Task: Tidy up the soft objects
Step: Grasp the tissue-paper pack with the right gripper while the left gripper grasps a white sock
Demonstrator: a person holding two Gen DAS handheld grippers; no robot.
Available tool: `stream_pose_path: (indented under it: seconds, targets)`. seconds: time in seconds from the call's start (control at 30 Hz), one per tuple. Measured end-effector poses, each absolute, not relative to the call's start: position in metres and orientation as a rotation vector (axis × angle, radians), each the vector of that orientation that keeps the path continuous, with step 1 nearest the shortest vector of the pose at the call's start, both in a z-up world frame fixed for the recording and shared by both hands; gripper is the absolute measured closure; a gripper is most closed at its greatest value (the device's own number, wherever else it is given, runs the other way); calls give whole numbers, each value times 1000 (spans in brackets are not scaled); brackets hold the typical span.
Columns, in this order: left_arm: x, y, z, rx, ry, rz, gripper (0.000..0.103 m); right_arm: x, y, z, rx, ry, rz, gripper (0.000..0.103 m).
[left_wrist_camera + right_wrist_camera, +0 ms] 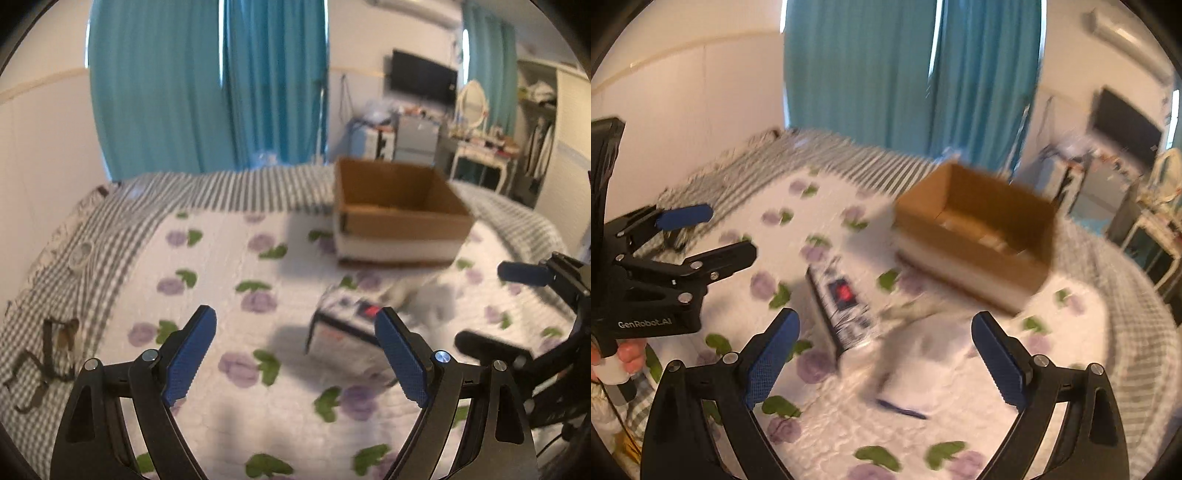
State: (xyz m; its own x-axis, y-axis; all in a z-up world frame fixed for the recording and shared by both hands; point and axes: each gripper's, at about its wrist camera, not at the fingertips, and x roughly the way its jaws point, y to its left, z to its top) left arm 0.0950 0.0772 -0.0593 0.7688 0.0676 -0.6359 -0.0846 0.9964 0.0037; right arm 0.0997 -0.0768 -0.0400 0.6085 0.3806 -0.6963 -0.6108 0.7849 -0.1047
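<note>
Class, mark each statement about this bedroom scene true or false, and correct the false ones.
1. Both hand-held grippers are open and hold nothing. True: left hand-held gripper, right hand-held gripper.
2. The cardboard box stands on the floor. False: it sits on the bed.
3. The curtains are teal. True.
4. The box is closed with a lid. False: its top is open.
5. A soft pack lies on the bed, nearer the grippers than the box. True.

Box [399,218] blocks far side; quilt [229,280] w/ open room.
</note>
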Motion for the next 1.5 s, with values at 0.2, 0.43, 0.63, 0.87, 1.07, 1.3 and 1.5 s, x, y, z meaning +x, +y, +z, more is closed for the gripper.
stream_pose_path:
  seconds: [0.2,0.43,0.63,0.87,1.07,1.3,1.5]
  targets:
    - [105,97,-81,-44,718,87,14,125,-45,-98,-396,816,627,8]
    - [113,104,-100,-28,750,99,14,146,-29,-127,-408,889,631,22]
    - [106,105,-88,-55,742,103,14,143,-24,-124,-426,904,623,52]
    - [91,82,-47,-57,675,64,14,120,-52,-73,-329,776,619,60]
    - [92,48,-29,-78,644,-13,14,109,-117,-18,-237,640,536,61]
    - [120,-15,-58,-46,726,-88,14,119,-199,-14,-212,625,341,61]
    - [149,-68,-99,-35,811,-149,14,139,-249,-48,-149,692,231,61]
